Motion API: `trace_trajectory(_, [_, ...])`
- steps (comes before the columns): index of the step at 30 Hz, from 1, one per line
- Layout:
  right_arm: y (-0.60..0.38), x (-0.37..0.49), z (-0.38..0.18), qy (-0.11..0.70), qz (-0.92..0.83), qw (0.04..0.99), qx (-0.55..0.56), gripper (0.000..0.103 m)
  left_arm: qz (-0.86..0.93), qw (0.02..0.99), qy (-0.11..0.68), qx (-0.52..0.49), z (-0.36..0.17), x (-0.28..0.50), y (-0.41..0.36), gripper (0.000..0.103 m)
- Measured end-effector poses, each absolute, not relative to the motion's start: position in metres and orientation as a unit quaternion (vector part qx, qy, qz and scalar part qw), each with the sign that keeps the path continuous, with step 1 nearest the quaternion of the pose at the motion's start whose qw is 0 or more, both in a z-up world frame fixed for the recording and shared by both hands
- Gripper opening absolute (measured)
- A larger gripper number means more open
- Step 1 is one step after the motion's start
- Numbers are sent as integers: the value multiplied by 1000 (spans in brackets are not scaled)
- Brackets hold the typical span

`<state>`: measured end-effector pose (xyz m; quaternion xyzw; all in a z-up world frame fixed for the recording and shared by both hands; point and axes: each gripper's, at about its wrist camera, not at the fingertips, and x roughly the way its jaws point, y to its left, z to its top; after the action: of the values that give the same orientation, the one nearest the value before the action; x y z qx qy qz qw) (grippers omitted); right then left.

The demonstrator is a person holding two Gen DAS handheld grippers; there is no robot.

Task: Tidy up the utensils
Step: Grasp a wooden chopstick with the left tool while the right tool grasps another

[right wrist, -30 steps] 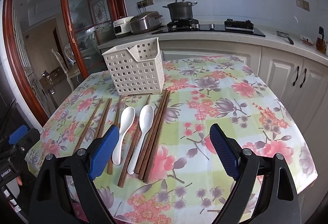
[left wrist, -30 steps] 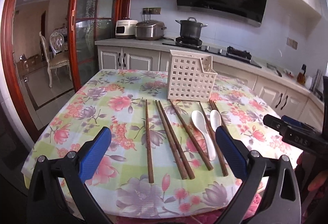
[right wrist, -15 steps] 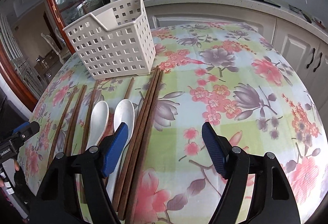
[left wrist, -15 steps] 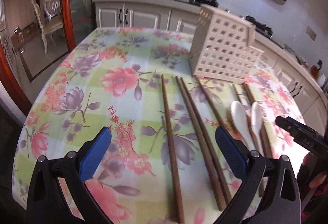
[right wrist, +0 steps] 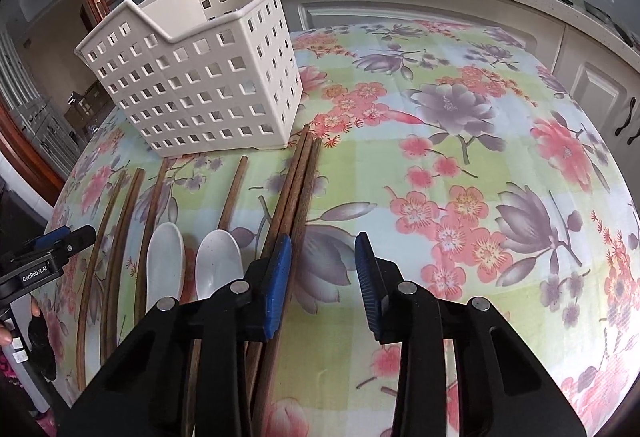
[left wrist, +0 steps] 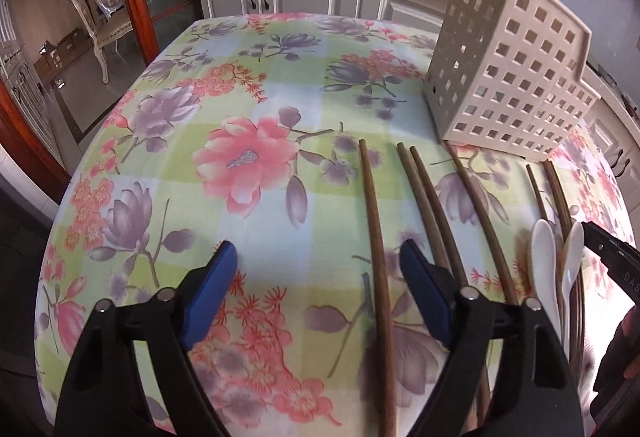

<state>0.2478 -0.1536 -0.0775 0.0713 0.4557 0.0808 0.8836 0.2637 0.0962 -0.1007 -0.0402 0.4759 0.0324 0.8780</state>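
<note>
Chopsticks and spoons lay in a row on the floral tablecloth in front of the white basket.

The leftmost chopstick (left wrist: 376, 269) lay between the parted blue fingers of the left gripper (left wrist: 318, 269), low over the cloth and gripping nothing. The three bunched chopsticks (right wrist: 298, 189) ran under the left finger of the right gripper (right wrist: 323, 263), also parted and empty. Two white spoons (right wrist: 192, 261) lay between, bowls toward the perforated basket (right wrist: 200, 77) on the tablecloth (right wrist: 460, 165).

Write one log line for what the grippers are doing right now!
left gripper: open, over leftmost chopstick | right gripper: open, beside chopstick bundle | basket: nothing visible inside
</note>
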Motion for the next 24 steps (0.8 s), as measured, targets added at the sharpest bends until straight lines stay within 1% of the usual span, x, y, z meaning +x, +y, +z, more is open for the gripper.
trace_trajectory(1, [-152,250,-77,456,81,884,68,32,30,877,478,-40,-102,266,96,74])
trace_trajectory(6, [-146,258,-78,459,77,884,49,31,32,877,478,-29,-107,273,93,74])
trace_trajectory(8, [-142,261,-78,460,72,884,34,31,39,878,476,-21,-107,274,92,69])
trace_trajectory(10, [-139,263,-78,460,65,886,20,30,39,879,475,-20,-108,277,92,69])
trace_trajectory(15, [-133,273,-79,464,54,884,-3,30,40,879,475,-18,-107,284,93,62])
trace_trajectory(17, [-132,277,-79,464,54,884,-7,30,37,878,477,-13,-107,289,91,54])
trace_trajectory(18, [-132,279,-79,466,54,883,-8,30,35,877,479,-11,-106,291,89,52])
trace_trajectory(20, [-131,282,-79,469,56,882,-13,29,32,873,486,-5,-105,293,84,41])
trace_trajectory(21, [-131,283,-79,470,57,881,-14,29,30,872,489,-1,-104,293,81,38])
trace_trajectory(22, [-132,283,-79,470,60,880,-15,29,29,871,491,3,-103,293,78,33])
trace_trajectory(23, [-131,283,-79,470,62,880,-17,27,27,869,493,8,-103,294,74,28])
trace_trajectory(24, [-131,284,-79,469,65,880,-18,24,24,869,495,10,-103,293,72,25])
